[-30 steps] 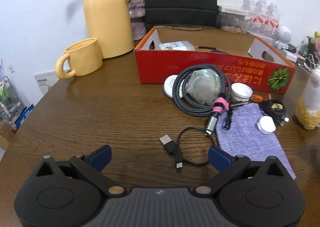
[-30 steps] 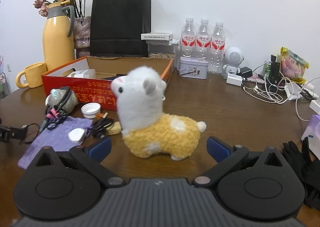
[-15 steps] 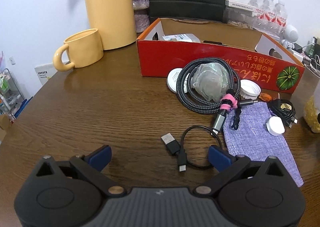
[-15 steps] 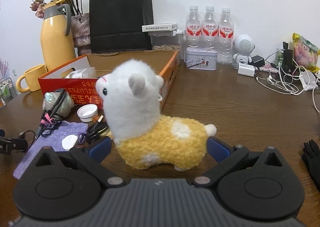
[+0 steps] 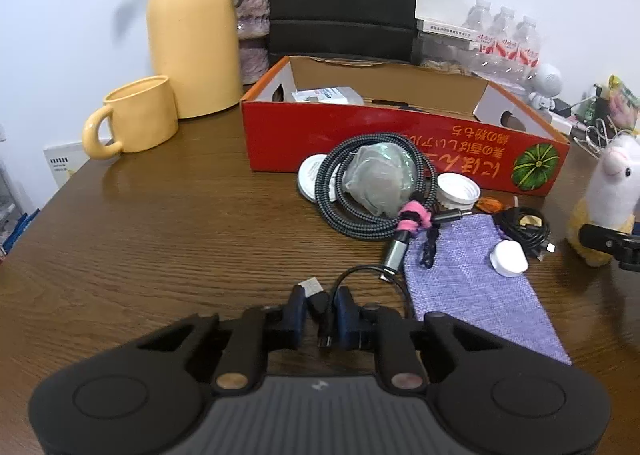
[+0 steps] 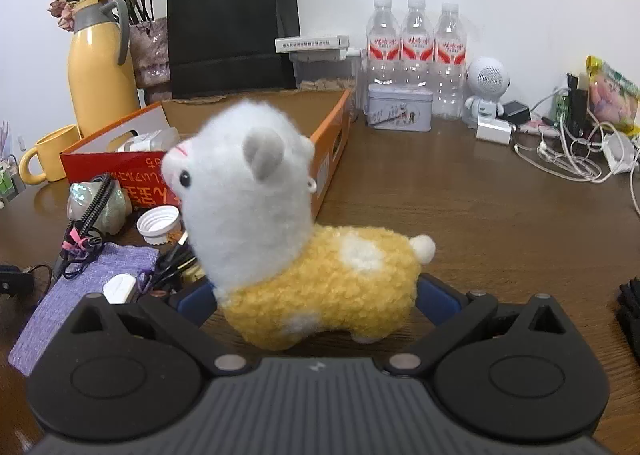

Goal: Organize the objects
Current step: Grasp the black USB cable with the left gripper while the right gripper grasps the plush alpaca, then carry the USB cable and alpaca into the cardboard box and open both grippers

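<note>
left wrist, left tongs [image 5: 320, 309] gripping usb cable [image 5: 318, 297]

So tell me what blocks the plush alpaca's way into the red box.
Nothing visible does. The plush alpaca stands on the table beside the red box, whose top is open, between the open fingers of the right gripper.

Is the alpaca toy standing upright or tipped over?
Upright: the alpaca toy stands on its feet on the table, head up.
</note>
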### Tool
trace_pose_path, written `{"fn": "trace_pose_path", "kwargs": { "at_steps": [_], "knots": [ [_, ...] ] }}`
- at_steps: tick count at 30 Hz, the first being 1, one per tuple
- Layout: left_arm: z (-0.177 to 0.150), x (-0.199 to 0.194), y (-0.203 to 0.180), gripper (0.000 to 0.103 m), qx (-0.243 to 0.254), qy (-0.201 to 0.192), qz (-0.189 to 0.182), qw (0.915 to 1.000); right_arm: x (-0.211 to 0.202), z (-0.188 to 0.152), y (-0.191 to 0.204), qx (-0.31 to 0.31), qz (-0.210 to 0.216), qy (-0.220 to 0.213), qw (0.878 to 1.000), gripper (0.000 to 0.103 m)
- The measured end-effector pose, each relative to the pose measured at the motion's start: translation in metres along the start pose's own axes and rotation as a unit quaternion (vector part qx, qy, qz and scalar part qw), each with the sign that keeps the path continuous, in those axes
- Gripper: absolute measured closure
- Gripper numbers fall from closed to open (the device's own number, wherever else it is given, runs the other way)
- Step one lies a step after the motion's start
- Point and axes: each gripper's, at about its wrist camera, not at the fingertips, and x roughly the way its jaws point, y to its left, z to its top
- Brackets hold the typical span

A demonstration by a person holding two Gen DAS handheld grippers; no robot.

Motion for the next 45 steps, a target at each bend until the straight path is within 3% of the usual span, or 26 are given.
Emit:
{"fn": "trace_pose_path", "kwargs": {
  "at_steps": [5,16,25,36,45],
  "knots": [
    [-0.001,-0.001,-0.001,0.089,0.0,-0.004,0.006,1.0,0.001,0.001,-0.002,0.008,0.006,-0.002,1.0,0.0],
    [-0.001,-0.01,0.008,0.089,-0.008,-0.016,0.01,0.9998,-0.011,-0.004,0.006,-0.01,0.009,-0.019,1.0,0.012],
    [0.005,-0.025,0.011,0.089,-0.012,-0.034,0.002,0.9993,-0.023,-0.006,0.018,-0.018,0.005,-0.04,0.999,0.012],
    [0.033,-0.041,0.011,0.089,-0.007,-0.076,-0.023,0.9968,-0.04,0.01,0.046,-0.012,0.017,-0.081,0.996,0.012],
    [0.063,-0.031,0.008,0.089,0.0,-0.096,-0.044,0.9944,-0.032,0.033,0.07,-0.014,0.015,-0.095,0.995,0.012]
  ]
}}
